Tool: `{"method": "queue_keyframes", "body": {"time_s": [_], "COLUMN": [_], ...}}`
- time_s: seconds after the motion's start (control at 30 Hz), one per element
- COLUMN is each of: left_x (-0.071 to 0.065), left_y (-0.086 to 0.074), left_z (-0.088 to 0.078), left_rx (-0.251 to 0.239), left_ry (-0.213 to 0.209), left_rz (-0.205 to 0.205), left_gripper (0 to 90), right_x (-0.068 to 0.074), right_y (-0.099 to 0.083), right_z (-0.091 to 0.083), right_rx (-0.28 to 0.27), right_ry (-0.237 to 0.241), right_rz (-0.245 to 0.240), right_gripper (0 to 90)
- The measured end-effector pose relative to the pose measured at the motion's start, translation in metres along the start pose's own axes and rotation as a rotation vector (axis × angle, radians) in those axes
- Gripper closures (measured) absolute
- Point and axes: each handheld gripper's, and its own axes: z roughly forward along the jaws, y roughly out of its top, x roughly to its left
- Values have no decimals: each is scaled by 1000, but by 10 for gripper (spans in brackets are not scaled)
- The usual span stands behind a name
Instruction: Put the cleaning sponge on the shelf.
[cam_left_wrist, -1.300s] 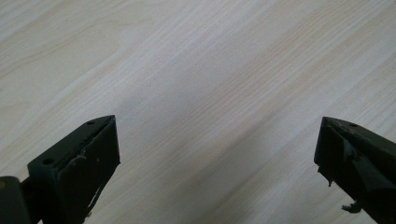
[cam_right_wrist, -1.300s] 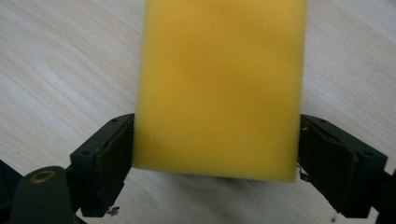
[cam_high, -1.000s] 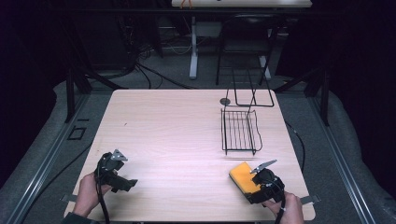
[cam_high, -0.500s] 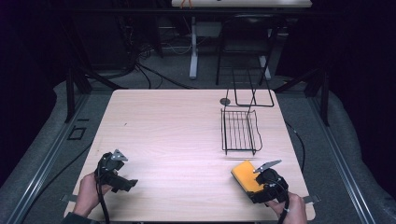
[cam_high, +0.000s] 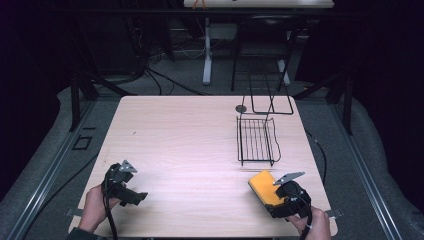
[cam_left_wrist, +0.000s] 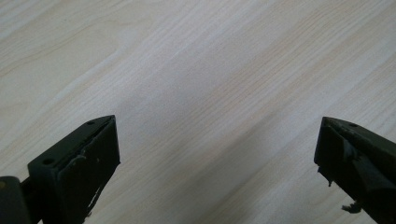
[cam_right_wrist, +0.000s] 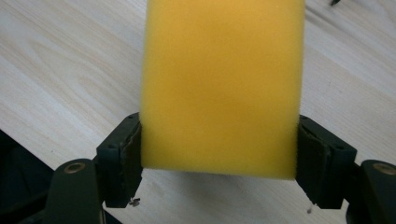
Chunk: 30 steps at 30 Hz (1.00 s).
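1. Sponge (cam_high: 263, 186) – yellow, lower right of the high view, just below the wire rack (cam_high: 256, 141); lying over the pale wood worktop (cam_high: 190, 145).
2. Gripped at its near end by the right claw (cam_high: 274, 199), one black jaw pressed against each side edge in the right gripper view; sponge (cam_right_wrist: 222, 84) stretching up to the top of that frame.
3. Right claw held by a hand (cam_high: 310, 227) at the bottom right edge of the high view.
4. Left claw (cam_high: 131, 192) at lower left of the high view, held by the other hand (cam_high: 95, 207), well apart from the sponge.
5. Left claw (cam_left_wrist: 217, 154) spread wide in its own view – bare wood grain between the jaws, nothing held.
6. Small dark disc (cam_high: 241, 108) on the worktop beyond the rack, near the far edge, beside an upright wire frame (cam_high: 270, 95).
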Motion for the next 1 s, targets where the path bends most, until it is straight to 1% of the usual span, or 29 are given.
{"method": "queue_keyframes", "body": {"time_s": [0.5,0.7,0.8,0.9,1.0], "left_x": [-1,-1,0,-1,-1], "left_y": [0,0,0,0,0], "left_z": [1,1,1,1,1], "left_rx": [-1,3,3,5,6], "left_ry": [2,4,7,8,8], "left_rz": [0,2,-1,5,5], "left_gripper": [3,3,3,3,3], "right_x": [0,1,1,0,-1], "right_y": [4,6,9,11,12], "right_z": [-12,-17,-21,-25,-28], "right_rx": [-24,-47,-55,-70,-78], "right_ry": [6,14,8,12,9], "right_rz": [-2,-4,-12,-4,-8], "right_gripper": [265,267,270,272,273]}}
